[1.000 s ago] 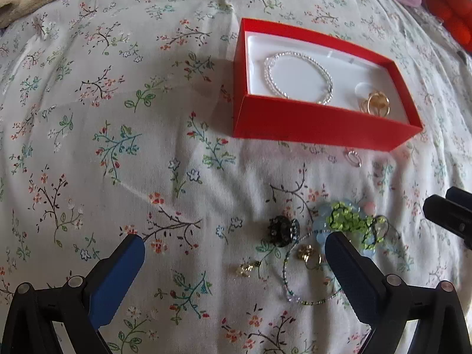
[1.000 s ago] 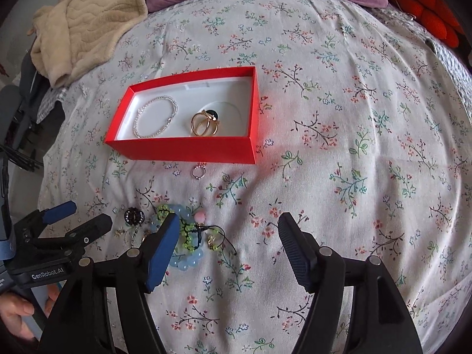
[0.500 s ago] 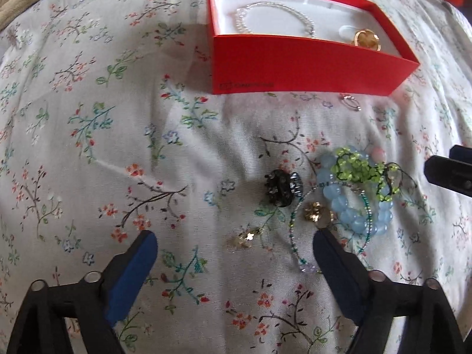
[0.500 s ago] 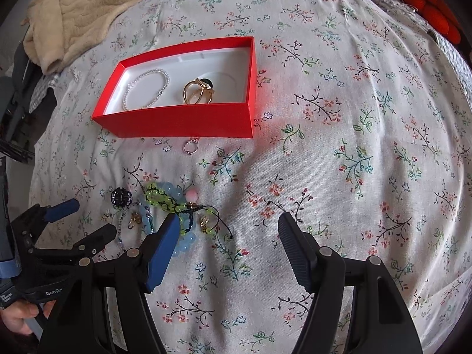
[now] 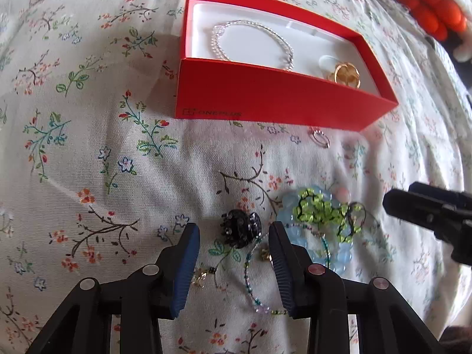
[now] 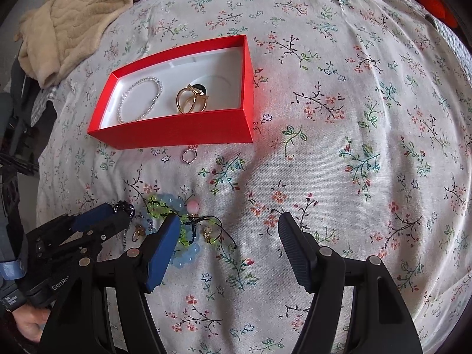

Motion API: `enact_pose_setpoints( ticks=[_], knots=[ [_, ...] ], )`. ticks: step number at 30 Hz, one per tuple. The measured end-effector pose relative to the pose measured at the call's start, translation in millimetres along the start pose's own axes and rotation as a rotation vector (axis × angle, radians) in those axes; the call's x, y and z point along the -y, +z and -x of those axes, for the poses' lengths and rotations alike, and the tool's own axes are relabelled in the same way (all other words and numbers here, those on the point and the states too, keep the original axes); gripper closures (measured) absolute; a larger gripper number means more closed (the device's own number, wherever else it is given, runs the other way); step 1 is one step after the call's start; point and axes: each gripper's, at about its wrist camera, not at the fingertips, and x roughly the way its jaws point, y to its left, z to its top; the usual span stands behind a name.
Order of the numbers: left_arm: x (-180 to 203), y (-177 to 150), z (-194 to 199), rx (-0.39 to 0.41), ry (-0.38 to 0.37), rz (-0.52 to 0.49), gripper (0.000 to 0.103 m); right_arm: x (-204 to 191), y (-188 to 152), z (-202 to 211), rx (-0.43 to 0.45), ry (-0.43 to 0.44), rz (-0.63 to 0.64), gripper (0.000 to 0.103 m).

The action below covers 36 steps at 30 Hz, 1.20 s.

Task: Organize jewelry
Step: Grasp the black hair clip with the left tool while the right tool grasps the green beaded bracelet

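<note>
Two grippers hang over a floral bedsheet [image 6: 339, 153] where loose jewelry lies in a small heap. The left gripper [image 5: 234, 237] has its blue pads part-way apart, one on each side of a black hair claw [image 5: 242, 231] without touching it — nothing is held. Just beside the claw lie a thin beaded strand [image 5: 250, 277], a small gold piece [image 5: 264, 254], a pale blue bead bracelet [image 5: 330, 247] and a lime-green bead bracelet [image 5: 321, 211] tangled on top of it. A small silver ring [image 6: 188, 156] lies alone on the sheet, close to the front wall of the red box [image 6: 177, 135]. Inside the box, on its white lining, a silver bead bracelet [image 6: 138, 100] lies at the left and gold rings [image 6: 191, 100] near the middle. The right gripper [image 6: 230, 233] stands wide open and empty — its left pad over the blue bracelet's edge, its right pad above bare sheet. A beige blanket [image 6: 76, 17] is bunched at the far left.
</note>
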Motion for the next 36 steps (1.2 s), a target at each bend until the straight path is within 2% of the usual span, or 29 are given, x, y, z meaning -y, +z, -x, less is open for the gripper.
enact_pose_setpoints(
  ticks=[2, 8, 12, 14, 16, 22, 25, 29, 32, 36],
  knots=[
    [-2, 2, -2, -0.004, -0.004, 0.017, 0.065, -1, 1, -1, -0.001, 0.005, -0.001, 0.032],
    [-2, 5, -9, -0.004, 0.014, 0.046, 0.083, -3, 0, -6, -0.015, 0.023, 0.002, 0.032],
    [-3, 5, -6, 0.000, 0.021, 0.045, 0.084, -6, -1, -7, -0.016, 0.043, 0.007, 0.033],
    [-5, 5, -3, 0.003, 0.028, 0.042, 0.084, -9, -1, -7, -0.014, 0.052, 0.018, 0.040],
    [-8, 3, 1, 0.007, 0.033, 0.045, 0.084, -13, -2, -9, -0.023, 0.072, 0.025, 0.052],
    [-11, 2, 7, 0.021, 0.048, 0.048, 0.084, -30, -2, -18, -0.038, 0.101, 0.051, 0.071],
    [-11, 1, 8, 0.019, 0.050, 0.049, 0.084, -39, -3, -24, -0.048, 0.095, 0.080, 0.076],
    [-15, -2, 10, 0.018, 0.050, 0.050, 0.084, -48, -6, -35, -0.057, 0.044, 0.118, 0.080],
    [-16, -2, 10, 0.019, 0.050, 0.049, 0.084, -49, -7, -39, -0.053, 0.016, 0.136, 0.089],
    [-17, -1, 12, 0.020, 0.049, 0.052, 0.084, -47, -7, -37, -0.038, 0.020, 0.140, 0.094]
  ],
)
